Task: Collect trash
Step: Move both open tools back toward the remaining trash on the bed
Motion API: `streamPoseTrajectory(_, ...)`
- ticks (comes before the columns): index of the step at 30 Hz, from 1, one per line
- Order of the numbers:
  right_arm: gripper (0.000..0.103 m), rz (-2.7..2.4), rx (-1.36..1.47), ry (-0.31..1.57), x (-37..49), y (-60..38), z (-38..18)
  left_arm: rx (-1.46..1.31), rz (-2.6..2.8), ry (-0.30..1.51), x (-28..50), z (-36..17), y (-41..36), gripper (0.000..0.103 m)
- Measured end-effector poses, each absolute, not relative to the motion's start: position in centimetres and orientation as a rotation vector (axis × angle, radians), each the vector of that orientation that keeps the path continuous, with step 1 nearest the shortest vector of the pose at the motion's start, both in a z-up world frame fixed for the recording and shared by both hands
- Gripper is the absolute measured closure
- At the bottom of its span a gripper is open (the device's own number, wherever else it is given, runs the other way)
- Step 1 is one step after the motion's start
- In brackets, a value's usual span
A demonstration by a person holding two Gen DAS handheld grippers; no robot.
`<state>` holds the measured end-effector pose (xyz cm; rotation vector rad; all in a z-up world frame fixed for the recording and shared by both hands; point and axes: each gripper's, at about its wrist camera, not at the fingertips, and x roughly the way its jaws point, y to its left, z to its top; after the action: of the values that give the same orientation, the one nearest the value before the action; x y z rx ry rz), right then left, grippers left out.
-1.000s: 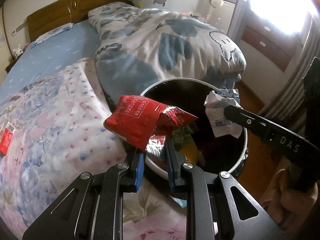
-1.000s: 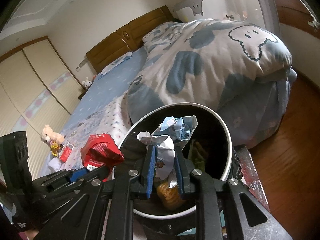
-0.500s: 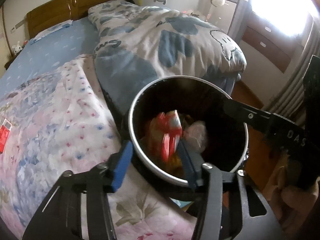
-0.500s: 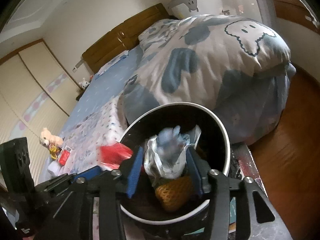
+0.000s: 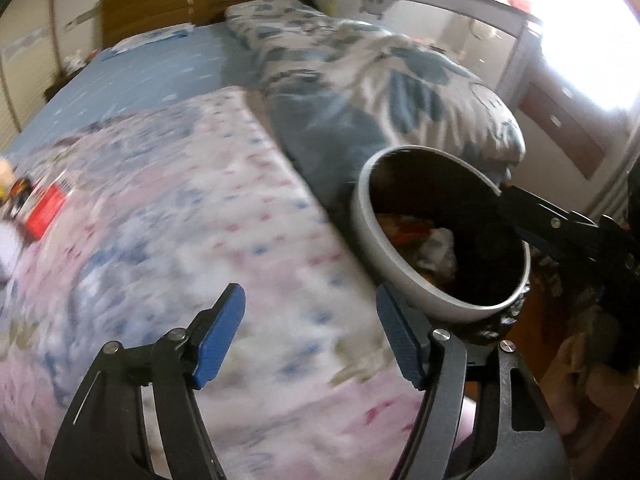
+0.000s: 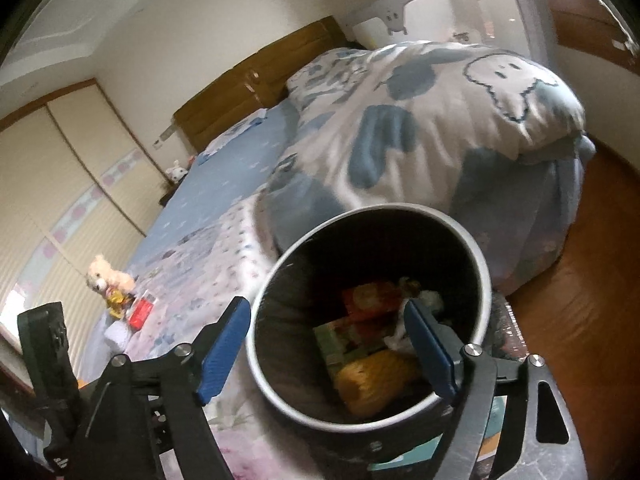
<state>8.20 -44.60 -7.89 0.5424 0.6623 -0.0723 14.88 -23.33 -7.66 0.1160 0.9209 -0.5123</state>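
Observation:
The black trash bin with a white rim [image 5: 367, 236] [image 6: 483, 280] stands against the bed's edge. Inside lie a red snack wrapper [image 5: 408, 226] [image 6: 366, 300], crumpled white paper [image 5: 438, 246] [image 6: 428, 300] and a yellow item [image 6: 376, 380]. My left gripper [image 5: 310, 332] hovers over the floral blanket, left of the bin; its jaws are opening with nothing between them. My right gripper [image 6: 326, 344] hangs over the bin's near rim, its jaws opening and holding nothing. A red packet [image 5: 46, 208] [image 6: 140, 312] lies on the bed farther left.
A blue-and-white quilt [image 5: 360, 92] [image 6: 440, 120] is heaped behind the bin. A small teddy [image 6: 106, 278] and other small items sit by the red packet. Wooden floor [image 6: 580, 280] lies right of the bin. A wooden headboard [image 5: 200, 0] stands at the far end.
Both grippers opened. The red wrapper and the crumpled paper left their jaws and dropped into the bin. The left gripper then swung left, from over the bin to over the blanket.

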Motion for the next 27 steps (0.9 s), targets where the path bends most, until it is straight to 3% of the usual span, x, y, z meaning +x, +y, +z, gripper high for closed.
streamPoseTrajectory(27,0.019,0.205,0.455,0.749,13.7,-28.3,-8.6,-0.093,-0.170,0.943,16.5,-9.4,-2.9,0.032)
